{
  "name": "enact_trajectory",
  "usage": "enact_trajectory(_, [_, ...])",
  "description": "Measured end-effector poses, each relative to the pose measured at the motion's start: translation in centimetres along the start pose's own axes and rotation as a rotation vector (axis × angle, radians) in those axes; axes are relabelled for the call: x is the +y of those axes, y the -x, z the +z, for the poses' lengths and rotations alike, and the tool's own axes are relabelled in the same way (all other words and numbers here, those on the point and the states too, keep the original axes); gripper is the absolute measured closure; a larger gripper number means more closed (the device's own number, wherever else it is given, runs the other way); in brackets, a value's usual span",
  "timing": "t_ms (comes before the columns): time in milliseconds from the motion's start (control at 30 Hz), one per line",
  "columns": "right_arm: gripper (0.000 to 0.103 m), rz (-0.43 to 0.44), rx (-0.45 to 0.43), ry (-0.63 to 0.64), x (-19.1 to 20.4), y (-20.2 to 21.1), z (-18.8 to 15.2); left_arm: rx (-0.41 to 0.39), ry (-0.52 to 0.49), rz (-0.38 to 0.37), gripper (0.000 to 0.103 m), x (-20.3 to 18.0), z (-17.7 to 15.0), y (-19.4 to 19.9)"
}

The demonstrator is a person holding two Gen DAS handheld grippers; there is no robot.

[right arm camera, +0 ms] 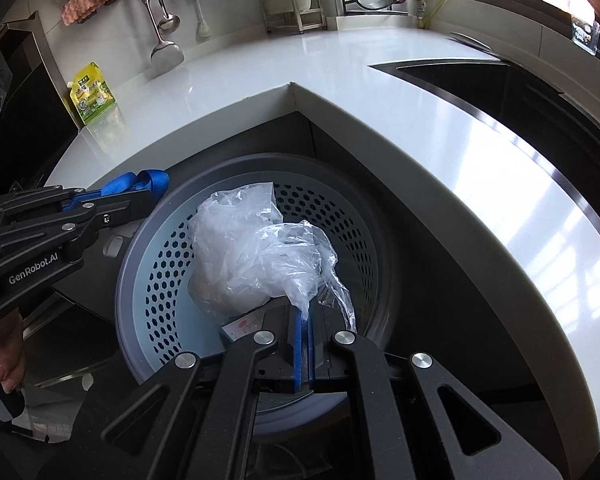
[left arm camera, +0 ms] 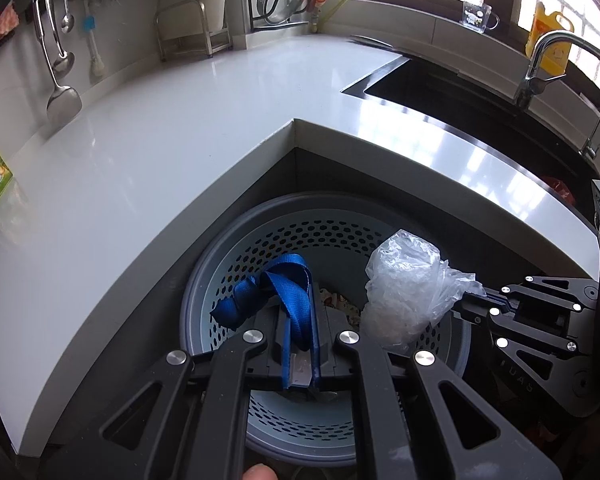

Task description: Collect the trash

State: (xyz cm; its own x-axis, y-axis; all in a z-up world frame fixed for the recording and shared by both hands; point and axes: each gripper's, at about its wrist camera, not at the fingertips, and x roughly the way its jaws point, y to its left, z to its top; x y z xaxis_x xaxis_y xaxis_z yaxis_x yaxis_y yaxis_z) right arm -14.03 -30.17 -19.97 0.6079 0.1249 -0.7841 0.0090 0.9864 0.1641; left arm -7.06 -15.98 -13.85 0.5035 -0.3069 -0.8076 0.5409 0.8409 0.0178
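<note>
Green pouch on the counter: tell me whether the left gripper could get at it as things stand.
Probably not yet. The left gripper is shut on the blue strap over the bin. The counter around the green pouch looks unobstructed.

Bright window daylight, countertop (left arm camera: 140,152) glare, fisheye-warped edges.

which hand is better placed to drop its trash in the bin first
Right, probably. Its fingers hold the crumpled clear plastic bag over the middle of the round perforated blue-grey bin. The left fingers pinch the blue woven strap nearer the bin's rim.
</note>
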Motion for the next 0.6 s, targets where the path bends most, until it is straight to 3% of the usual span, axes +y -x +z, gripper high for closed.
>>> enact_trajectory(167, [0.099, -0.007, 0.019, 0.002, -0.3, -0.8, 0.1, 0.033, 0.001, -0.001, 0.089, 0.0, 0.0, -1.2])
enact_trajectory(233, [0.096, -0.013, 0.022, 0.0, -0.5, -1.0, 0.2, 0.041, 0.007, 0.003, 0.074, 0.2, 0.0, -1.6])
enact_trajectory(300, [0.09, -0.018, 0.025, -0.004, -0.6, -1.1, 0.2, 0.045, 0.009, 0.006, 0.069, 0.2, 0.0, -1.8])
enact_trajectory(333, [0.077, -0.021, 0.023, -0.008, -0.7, -1.1, 0.2, 0.048, 0.009, 0.004, 0.067, 0.2, 0.0, -1.8])
enact_trajectory(367, [0.06, -0.021, 0.015, -0.013, -0.8, -0.9, 0.2, 0.047, 0.011, 0.004, 0.058, 0.2, 0.0, -1.8])
enact_trajectory(400, [0.054, -0.024, 0.008, -0.016, -0.8, -0.8, 0.3, 0.042, 0.012, 0.013, 0.046, 0.2, 0.0, -1.7])
enact_trajectory(600, [0.051, -0.01, -0.016, -0.009, -0.5, 0.1, 0.8, 0.004, 0.021, 0.05, 0.021, 0.7, 0.4, -0.6])
